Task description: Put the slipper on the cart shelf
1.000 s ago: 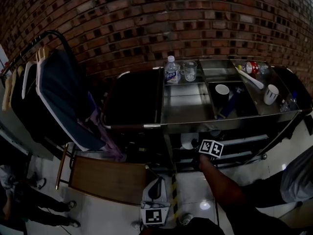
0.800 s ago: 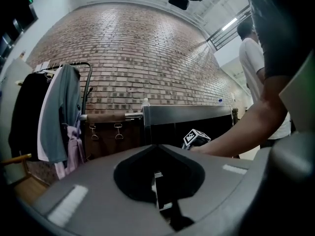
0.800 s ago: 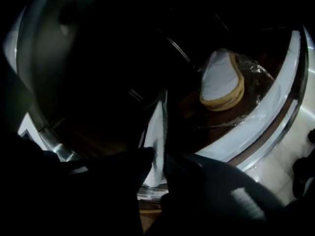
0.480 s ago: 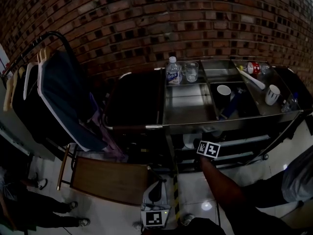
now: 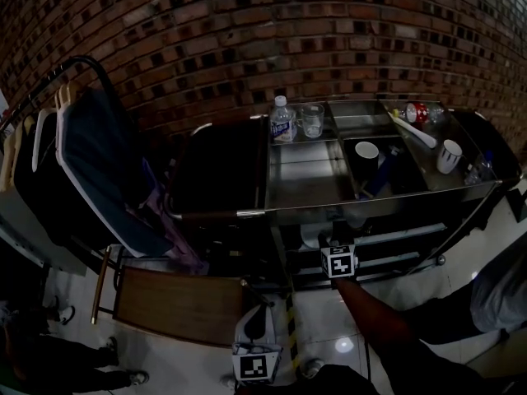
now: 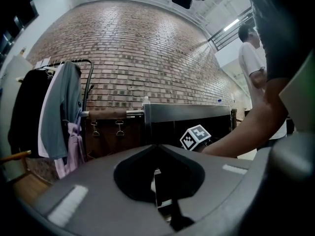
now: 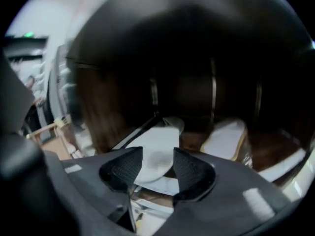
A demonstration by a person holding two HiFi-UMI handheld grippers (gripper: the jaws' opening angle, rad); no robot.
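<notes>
Slipper (image 7: 156, 156) first: white, lying flat on the cart's lower shelf (image 7: 192, 142), toe pointing to the far side, heel end nearest me; I read it in the right gripper view only, since the head view gives me the shelf as a dark gap under the steel top. Right gripper (image 7: 157, 168) has its jaws parted, about as wide as the slipper's heel; that rounded heel shows in the gap between the two ribbed pads (image 7: 124, 167), and I cannot tell whether either pad touches it. To the right, a second slipper (image 7: 224, 137) lies on the same shelf, apart from the first, sole edge tan. From above, the right gripper (image 5: 338, 253) is pushed in under the near edge of the cart (image 5: 305, 183), my forearm trailing back towards the near right. Left gripper (image 5: 257, 346) hangs low, near the floor, well clear of the shelf; its jaws are pressed together with nothing between them (image 6: 156, 181). On the cart top, far side: a water bottle (image 5: 282, 122) just beside a glass (image 5: 312, 120); to the right a white cup (image 5: 366, 151), a red can (image 5: 416, 112) and a mug (image 5: 450, 155). Left of the cart, a clothes rack (image 5: 82, 64) with a blue garment (image 5: 99, 171); brick wall (image 5: 247, 31) behind.
</notes>
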